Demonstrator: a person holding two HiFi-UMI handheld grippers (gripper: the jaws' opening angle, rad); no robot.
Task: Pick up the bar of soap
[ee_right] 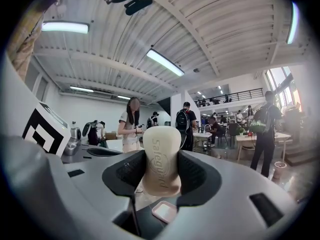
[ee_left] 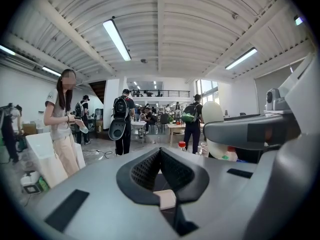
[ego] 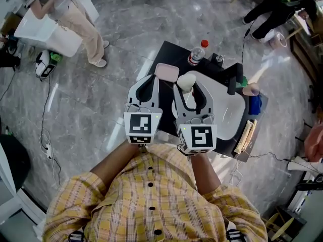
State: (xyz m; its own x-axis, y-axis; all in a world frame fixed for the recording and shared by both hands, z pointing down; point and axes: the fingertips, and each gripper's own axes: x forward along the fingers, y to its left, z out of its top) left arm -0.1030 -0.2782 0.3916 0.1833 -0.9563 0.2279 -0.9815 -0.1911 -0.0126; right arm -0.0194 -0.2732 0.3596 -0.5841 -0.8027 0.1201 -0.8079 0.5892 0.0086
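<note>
Right gripper (ego: 189,88) clenched on the bar of soap (ee_right: 161,159). The cream bar stands on end between the jaw pads, embossed lettering facing the camera. Left gripper (ee_left: 160,156) pressed closed, nothing in it.

From the head view the soap sits just beside the pink soap dish (ego: 166,72), at the near rim of the white basin (ego: 229,110). Both grippers hide part of the black table (ego: 169,52) and the basin's left edge.

Around:
- bottle (ego: 198,53) with a red cap at the table's far side
- black faucet (ego: 233,77)
- something blue (ego: 255,105) by the basin, possibly a cloth; too small to tell

A person (ego: 75,19) stands well apart, up left, on the marble floor (ego: 101,110).
</note>
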